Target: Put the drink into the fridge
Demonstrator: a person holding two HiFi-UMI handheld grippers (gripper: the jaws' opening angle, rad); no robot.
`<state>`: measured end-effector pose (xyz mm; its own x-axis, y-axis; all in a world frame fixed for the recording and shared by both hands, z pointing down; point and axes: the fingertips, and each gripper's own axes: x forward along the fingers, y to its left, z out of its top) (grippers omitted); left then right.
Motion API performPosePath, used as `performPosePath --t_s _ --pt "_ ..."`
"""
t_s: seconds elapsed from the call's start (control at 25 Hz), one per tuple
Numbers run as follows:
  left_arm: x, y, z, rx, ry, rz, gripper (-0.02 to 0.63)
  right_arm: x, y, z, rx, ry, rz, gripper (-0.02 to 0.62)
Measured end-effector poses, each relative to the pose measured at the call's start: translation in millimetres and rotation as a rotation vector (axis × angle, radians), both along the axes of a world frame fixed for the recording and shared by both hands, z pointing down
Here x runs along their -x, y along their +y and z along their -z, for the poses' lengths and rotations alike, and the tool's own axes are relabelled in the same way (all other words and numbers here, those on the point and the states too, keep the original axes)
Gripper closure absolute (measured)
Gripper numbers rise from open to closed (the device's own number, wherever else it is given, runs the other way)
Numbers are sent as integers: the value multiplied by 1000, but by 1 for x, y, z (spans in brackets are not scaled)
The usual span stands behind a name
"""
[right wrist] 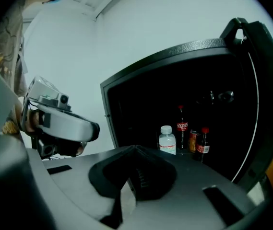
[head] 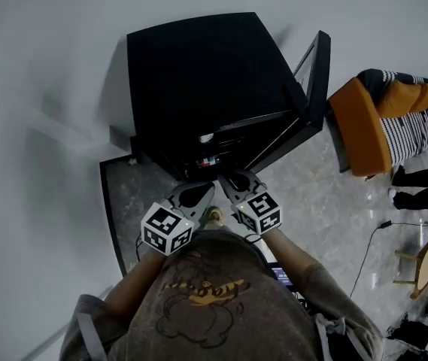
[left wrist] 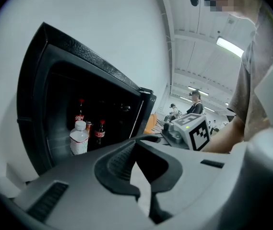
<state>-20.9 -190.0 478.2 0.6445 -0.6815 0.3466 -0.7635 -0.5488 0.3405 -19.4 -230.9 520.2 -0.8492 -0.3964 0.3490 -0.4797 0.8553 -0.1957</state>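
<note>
Head view had 1 black fridge w/ its 1 door swung open on the R side. 2 grippers sat right in front of the opening: left gripper and right gripper, side by side, both aimed into the dark inside.

Right gripper view gave the best count, 4 drinks total, bunched together inside the fridge:
- 1 water bottle, white cap
- 1 tall cola bottle, red cap
- 1 can
- 1 short dark bottle, red cap

All 4 stood upright, long axis vertical, caps/tops pointing up, none tipped. The water bottle was the front one and the leftmost of the bunch in that view. The tall cola stood behind it, w/ the can and short bottle off to its R.

Fingers: the right gripper's fingers were clenched tip to tip w/ nothing between them. The water bottle was past the tips and a bit R of them, clearly apart, no contact. Same deal in the left gripper view: its fingers were pressed together and empty, and the drinks sat up and to the L of the tips, well apart. The right gripper's marker cube was visible off to the R there.

Also in the head view: 1 orange sofa beside the open door, w/ something striped on it.
</note>
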Motion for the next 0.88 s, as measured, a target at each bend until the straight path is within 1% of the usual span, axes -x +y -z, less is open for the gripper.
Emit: performPosePath --t_s 0.2,0.48,0.72,0.88 --pt "3 5 13 -43 -23 -5 602 -8 26 26 8 -41 1 575" --pt "7 8 19 -75 -36 0 603 -16 58 48 23 -84 78 575" --pt "10 9 24 -101 -60 4 603 -19 68 53 17 -85 94 575" --pt "13 11 24 -102 -67 2 603 -17 67 58 11 -95 113 575"
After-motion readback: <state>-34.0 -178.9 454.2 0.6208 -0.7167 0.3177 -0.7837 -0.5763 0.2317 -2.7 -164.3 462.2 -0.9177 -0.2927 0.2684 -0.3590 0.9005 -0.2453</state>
